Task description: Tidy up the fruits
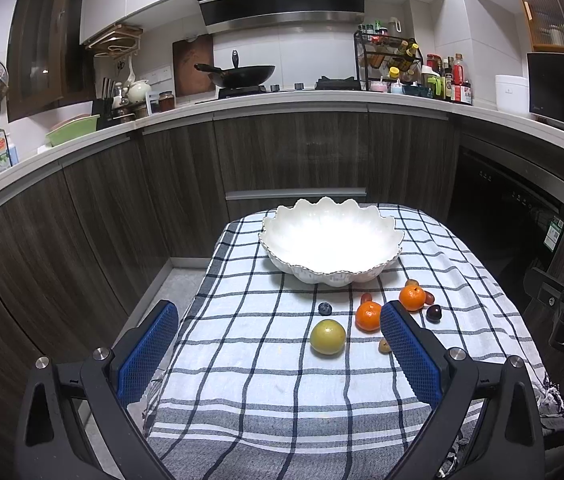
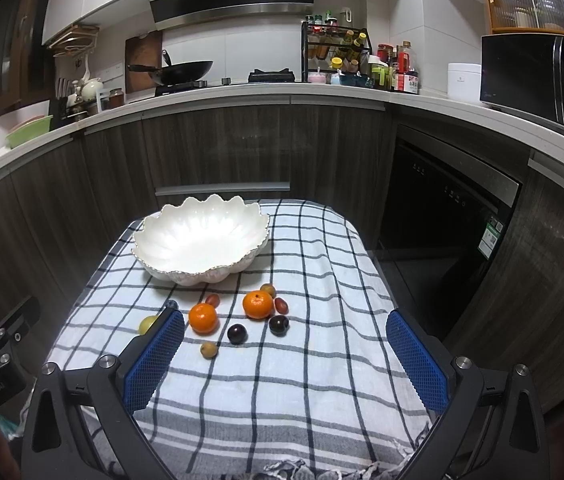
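A white scalloped bowl point(image 1: 332, 242) point(image 2: 201, 238) stands empty at the far end of a checked cloth point(image 1: 265, 392) point(image 2: 282, 392). In front of it lie two mandarins point(image 1: 368, 315) point(image 1: 412, 297) point(image 2: 203, 318) point(image 2: 257, 305), a yellow-green fruit point(image 1: 327, 336) point(image 2: 147, 324), a blueberry point(image 1: 324, 309), two dark plums point(image 2: 237, 333) point(image 2: 279, 325) and several small fruits. My left gripper point(image 1: 279, 340) is open above the near cloth. My right gripper point(image 2: 286, 344) is open too. Neither holds anything.
The small table stands before dark kitchen cabinets point(image 1: 290, 152). A counter behind carries a wok point(image 1: 241, 74), a spice rack point(image 1: 388, 60) and a microwave point(image 2: 542, 80). A dishwasher point(image 2: 442, 216) is at the right. The floor point(image 1: 169, 292) shows left of the table.
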The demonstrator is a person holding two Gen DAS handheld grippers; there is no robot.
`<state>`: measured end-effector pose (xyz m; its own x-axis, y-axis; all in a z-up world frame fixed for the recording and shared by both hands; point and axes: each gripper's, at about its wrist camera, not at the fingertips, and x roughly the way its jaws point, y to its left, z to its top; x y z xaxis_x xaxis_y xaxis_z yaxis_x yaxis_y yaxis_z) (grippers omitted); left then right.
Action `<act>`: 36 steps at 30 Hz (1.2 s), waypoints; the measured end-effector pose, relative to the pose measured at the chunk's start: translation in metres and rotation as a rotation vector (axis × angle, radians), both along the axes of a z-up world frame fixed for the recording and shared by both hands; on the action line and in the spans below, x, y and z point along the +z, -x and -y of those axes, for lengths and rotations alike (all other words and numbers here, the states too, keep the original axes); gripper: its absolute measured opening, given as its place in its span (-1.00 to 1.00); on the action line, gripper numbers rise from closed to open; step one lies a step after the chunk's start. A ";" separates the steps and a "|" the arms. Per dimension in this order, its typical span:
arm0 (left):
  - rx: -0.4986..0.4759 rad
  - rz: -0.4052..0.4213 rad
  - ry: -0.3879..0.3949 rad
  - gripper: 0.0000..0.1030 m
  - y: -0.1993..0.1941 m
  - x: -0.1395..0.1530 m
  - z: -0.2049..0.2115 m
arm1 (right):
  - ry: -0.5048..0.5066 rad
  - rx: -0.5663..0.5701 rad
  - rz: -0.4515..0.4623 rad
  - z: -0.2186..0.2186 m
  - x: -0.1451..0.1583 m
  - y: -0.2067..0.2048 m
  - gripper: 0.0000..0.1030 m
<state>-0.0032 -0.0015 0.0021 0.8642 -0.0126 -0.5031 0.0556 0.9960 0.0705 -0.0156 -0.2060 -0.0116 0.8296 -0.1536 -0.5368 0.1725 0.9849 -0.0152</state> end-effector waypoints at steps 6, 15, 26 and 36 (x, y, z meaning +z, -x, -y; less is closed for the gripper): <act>-0.001 0.000 0.000 1.00 -0.001 -0.002 0.001 | -0.001 -0.001 0.003 0.001 0.001 0.001 0.99; -0.001 0.001 -0.001 1.00 -0.001 -0.001 0.001 | -0.003 -0.002 0.005 0.001 0.001 0.001 0.99; -0.001 0.002 -0.001 1.00 -0.001 -0.001 0.001 | -0.004 -0.001 0.007 0.002 0.001 0.001 0.99; -0.001 0.003 -0.002 1.00 0.000 -0.001 0.003 | -0.004 -0.002 0.008 0.002 0.002 0.001 0.99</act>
<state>-0.0036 -0.0048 0.0009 0.8654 -0.0129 -0.5009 0.0566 0.9958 0.0721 -0.0166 -0.2081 -0.0098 0.8335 -0.1531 -0.5308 0.1748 0.9846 -0.0094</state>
